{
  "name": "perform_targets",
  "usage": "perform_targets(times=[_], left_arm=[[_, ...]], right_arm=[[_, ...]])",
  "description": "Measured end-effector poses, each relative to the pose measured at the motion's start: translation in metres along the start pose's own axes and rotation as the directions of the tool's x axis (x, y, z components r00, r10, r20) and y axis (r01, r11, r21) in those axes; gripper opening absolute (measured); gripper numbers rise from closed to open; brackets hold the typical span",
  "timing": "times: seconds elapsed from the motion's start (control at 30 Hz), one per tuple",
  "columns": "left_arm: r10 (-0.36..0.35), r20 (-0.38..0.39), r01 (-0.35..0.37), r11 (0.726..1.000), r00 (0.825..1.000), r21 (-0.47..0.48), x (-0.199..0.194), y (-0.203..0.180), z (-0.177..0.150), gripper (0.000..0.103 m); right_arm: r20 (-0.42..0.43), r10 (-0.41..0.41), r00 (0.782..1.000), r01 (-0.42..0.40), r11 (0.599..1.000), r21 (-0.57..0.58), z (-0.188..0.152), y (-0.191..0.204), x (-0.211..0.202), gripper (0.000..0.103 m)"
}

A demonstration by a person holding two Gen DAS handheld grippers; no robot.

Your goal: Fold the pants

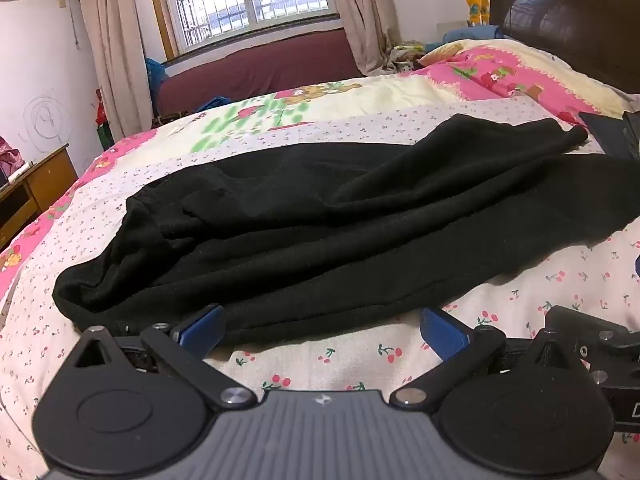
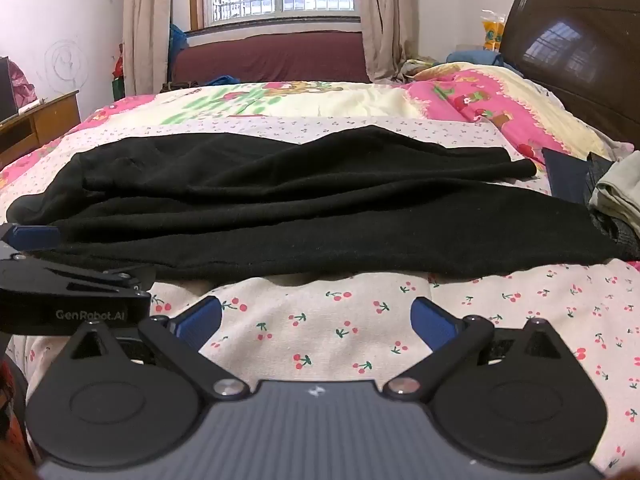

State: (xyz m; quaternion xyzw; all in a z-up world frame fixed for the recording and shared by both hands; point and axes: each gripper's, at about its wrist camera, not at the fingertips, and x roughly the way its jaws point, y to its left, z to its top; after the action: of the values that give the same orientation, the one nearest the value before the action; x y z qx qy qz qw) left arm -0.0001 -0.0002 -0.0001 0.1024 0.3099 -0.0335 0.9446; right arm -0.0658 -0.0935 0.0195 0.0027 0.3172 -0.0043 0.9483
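A: Start at the left. What shows in the left wrist view?

B: At nine o'clock a wooden desk (image 1: 38, 188) stands against the wall. The black pants (image 1: 320, 220) lie across the middle of the cherry-print bedspread (image 1: 340, 356), stretched from about eight o'clock to three o'clock, rumpled, one leg lying over the other.

A: And the left gripper (image 1: 322, 330)?

B: At six o'clock, its jaws spread wide and holding nothing. The left blue fingertip (image 1: 204, 326) touches the near hem of the pants; the right one sits on bare bedspread just beside the cloth.

A: Anything further right?

B: At one o'clock a dark wooden headboard (image 1: 576, 20), and part of the right gripper's black body pokes in at four o'clock.

A: Now the right wrist view, same order.

B: At nine o'clock the left gripper (image 2: 34, 236) comes in from the side, its blue tip against the edge of the pants (image 2: 312, 208). The pants fill the centre band from nine to three o'clock. The right gripper (image 2: 316, 318) sits at six o'clock, jaws wide apart and empty, both tips on the bedspread (image 2: 320, 320), near the hem but not touching it.

A: And the far right?

B: At three o'clock, a pile of other clothes (image 2: 616, 196) rests beside the pants' end, with the headboard (image 2: 580, 56) at two o'clock.
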Motion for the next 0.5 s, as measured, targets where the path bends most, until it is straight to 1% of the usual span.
perform_targets(times=[0.33,0.37,0.5], left_arm=[[-0.010,-0.023,0.010,1.000,1.000,-0.009,0.0026,0.0001,-0.0044,0.103],[-0.012,-0.031,0.012,1.000,0.999,-0.008,0.0055,0.0020,0.0001,0.103],[-0.012,-0.028,0.012,1.000,1.000,0.004,0.0058,0.0002,0.0005,0.103]], right_arm=[[-0.001,-0.002,1.000,0.002,1.000,-0.004,-0.0020,0.0030,0.0030,0.100],[-0.002,-0.002,1.000,0.002,1.000,-0.003,-0.0015,0.0027,0.0030,0.100],[-0.002,-0.001,1.000,0.001,1.000,-0.002,-0.0024,0.0033,0.0027,0.100]])
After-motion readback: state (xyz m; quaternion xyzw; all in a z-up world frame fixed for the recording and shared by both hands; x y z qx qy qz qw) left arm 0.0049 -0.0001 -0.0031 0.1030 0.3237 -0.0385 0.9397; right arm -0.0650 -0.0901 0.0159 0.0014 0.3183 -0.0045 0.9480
